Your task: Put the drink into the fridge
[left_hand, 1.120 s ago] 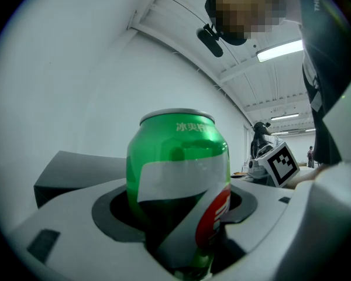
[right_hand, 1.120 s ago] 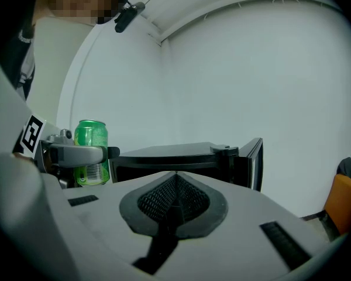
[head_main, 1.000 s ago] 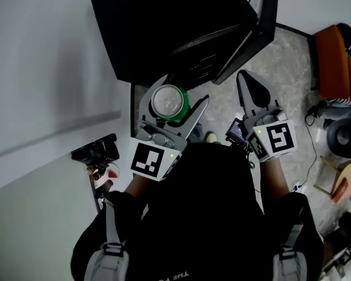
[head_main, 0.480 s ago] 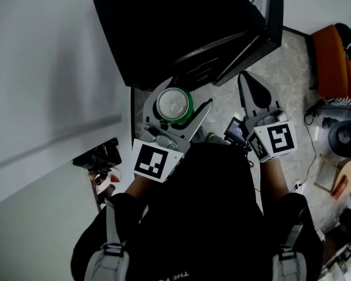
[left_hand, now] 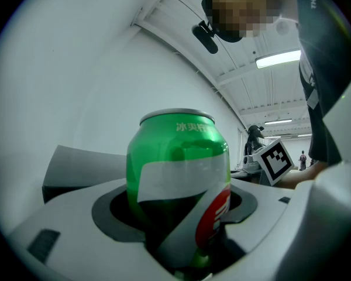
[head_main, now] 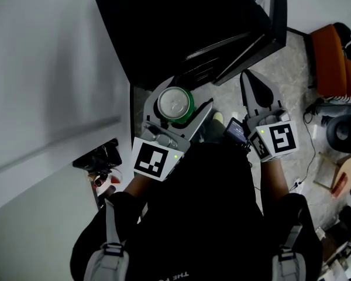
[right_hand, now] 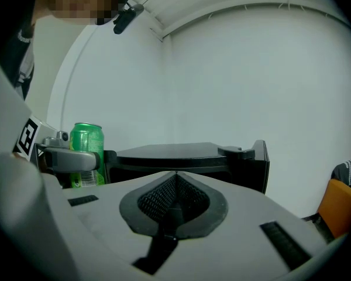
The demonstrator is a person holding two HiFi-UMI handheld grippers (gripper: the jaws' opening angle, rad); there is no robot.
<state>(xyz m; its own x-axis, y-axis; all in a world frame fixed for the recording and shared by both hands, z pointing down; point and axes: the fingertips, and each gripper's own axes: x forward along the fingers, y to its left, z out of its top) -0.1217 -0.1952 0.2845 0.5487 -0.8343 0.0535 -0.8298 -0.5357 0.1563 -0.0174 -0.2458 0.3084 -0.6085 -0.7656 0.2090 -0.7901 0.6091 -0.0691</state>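
Left gripper (head_main: 184, 95): jaws clamped wide on can (head_main: 174, 104), kept upright, likely for standing on a shelf | Can: 6 o'clock of open fridge (head_main: 181, 28), outside it | Right gripper (head_main: 250, 79): jaws together, empty, at can's 3 o'clock, beside door (head_main: 275, 16).

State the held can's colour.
The can is green with a white band; best in left gripper view.

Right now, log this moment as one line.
left gripper: shut on green can, upright | right gripper: shut, empty | fridge: door open, in front | status: can not yet inside
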